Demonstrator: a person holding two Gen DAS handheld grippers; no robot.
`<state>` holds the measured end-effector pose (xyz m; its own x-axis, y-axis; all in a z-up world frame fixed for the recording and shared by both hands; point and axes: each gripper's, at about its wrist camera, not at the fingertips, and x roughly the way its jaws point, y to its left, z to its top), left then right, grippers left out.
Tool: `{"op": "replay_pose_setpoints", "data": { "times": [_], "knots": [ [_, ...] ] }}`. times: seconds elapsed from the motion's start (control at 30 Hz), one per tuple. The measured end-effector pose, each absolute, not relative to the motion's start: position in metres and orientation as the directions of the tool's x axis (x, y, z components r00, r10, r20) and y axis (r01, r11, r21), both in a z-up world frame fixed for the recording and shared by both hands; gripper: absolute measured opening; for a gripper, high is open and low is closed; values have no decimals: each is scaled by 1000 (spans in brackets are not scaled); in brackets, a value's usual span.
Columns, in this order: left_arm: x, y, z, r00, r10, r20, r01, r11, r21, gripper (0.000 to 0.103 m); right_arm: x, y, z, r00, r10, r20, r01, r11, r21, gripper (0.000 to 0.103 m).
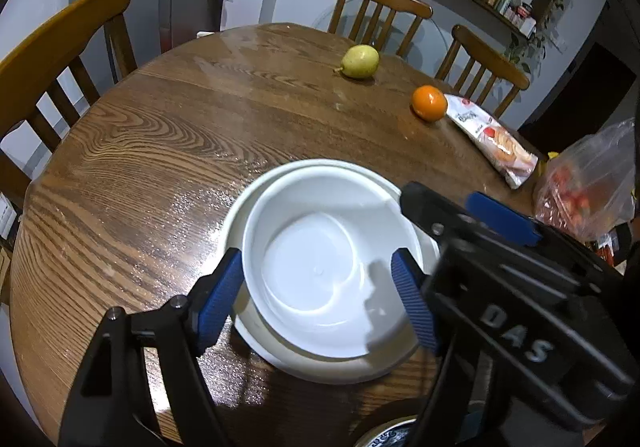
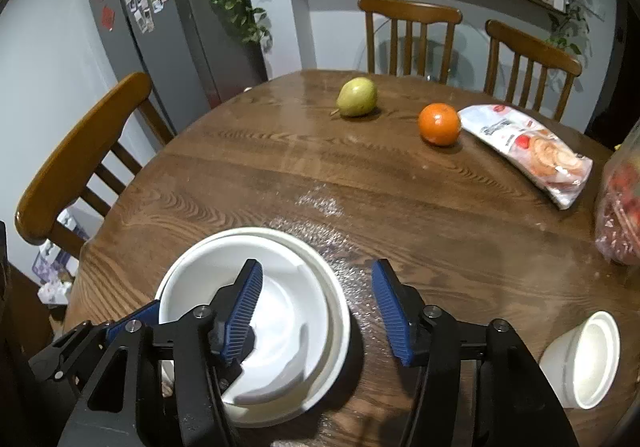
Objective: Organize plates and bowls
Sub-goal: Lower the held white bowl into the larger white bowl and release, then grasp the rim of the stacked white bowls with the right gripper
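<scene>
On the counter [image 1: 160,135]: white bowl [image 1: 320,271] nested in plate [image 1: 360,371], left gripper [image 1: 320,303] fingers spread wide around it, right gripper [image 2: 316,311] open too.

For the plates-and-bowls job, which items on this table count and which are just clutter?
Job items:
white bowl sitting in white plate
small white cup lying tilted on its side
patterned dish at near edge
left tongs, right tongs, both open

Clutter:
pear
orange
pastry packet
plastic bag

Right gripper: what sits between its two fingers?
Only bare table, right wrist view. The right gripper is open; the white bowl on its plate lies under the left finger.
</scene>
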<state>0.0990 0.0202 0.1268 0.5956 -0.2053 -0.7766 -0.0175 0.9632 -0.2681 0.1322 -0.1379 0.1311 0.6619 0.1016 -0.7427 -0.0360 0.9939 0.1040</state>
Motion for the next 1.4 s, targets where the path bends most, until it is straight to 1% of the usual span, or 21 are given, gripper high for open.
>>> {"op": "replay_pose_setpoints", "data": {
  "times": [0.03, 0.07, 0.23, 0.33, 0.5, 0.67, 0.83, 0.97, 1.17, 1.4],
  "knots": [
    [99, 21, 128, 598, -204, -775, -21, 963, -269, 76, 131, -140, 133, 670, 99, -736, -30, 994, 106, 76],
    [99, 21, 128, 599, -205, -774, -22, 962, -272, 76, 129, -142, 136, 682, 104, -724, -26, 993, 119, 78],
    [98, 23, 130, 603, -205, -771, -22, 962, -274, 76, 124, -147, 146, 695, 122, -709, -28, 989, 142, 78],
    [96, 30, 135, 617, -200, -761, -40, 958, -284, 77, 122, -151, 150, 695, 135, -706, -26, 986, 164, 80],
    [94, 41, 141, 647, -188, -739, -76, 949, -307, 82, 123, -156, 150, 681, 159, -715, -20, 980, 199, 80],
    [102, 39, 131, 605, -149, -782, -105, 959, -263, 84, 132, -159, 137, 628, 192, -754, -13, 972, 236, 81],
    [108, 31, 118, 547, -166, -821, -77, 966, -247, 84, 145, -160, 112, 526, 261, -809, -3, 952, 305, 81],
    [113, 27, 108, 514, -169, -841, -67, 969, -236, 83, 150, -159, 98, 486, 272, -831, 6, 949, 314, 81],
    [114, 26, 103, 493, -174, -853, -62, 970, -234, 83, 153, -157, 89, 458, 288, -841, 7, 945, 328, 81],
    [110, 31, 113, 524, -184, -832, -62, 966, -252, 84, 148, -160, 99, 484, 316, -816, -5, 933, 359, 81]
  ]
}}
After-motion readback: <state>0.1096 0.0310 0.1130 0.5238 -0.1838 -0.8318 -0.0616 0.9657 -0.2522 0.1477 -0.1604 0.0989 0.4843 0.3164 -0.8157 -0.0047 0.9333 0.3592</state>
